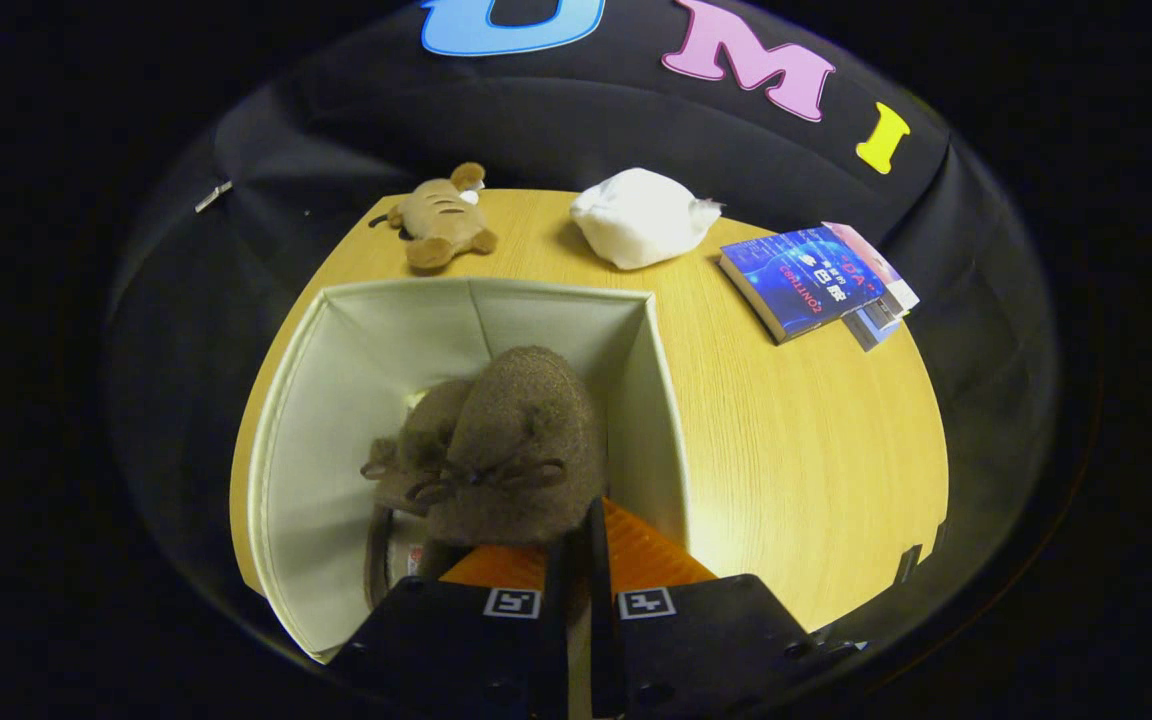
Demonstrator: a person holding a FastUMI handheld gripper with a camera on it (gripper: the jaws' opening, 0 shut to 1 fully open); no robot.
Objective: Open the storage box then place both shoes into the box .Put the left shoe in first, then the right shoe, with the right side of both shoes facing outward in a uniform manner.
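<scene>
The cream storage box (636, 400) stands open on the wooden table, just ahead of my fingers. Two brown fuzzy shoes with small bows are inside it. The nearer, right-hand shoe (516, 440) hangs in front of my gripper (576, 545), whose fingers are closed together on its heel rim. The other shoe (416, 450) lies to its left, lower in the box, partly hidden by the first. My fingertips sit at the box's opening, close to its right wall.
Beyond the box on the table (796, 440) lie a tan plush toy (441, 220), a white bundled cloth (641, 215) and a blue book (811, 280) with smaller booklets under it. Bare tabletop stretches to the right of the box.
</scene>
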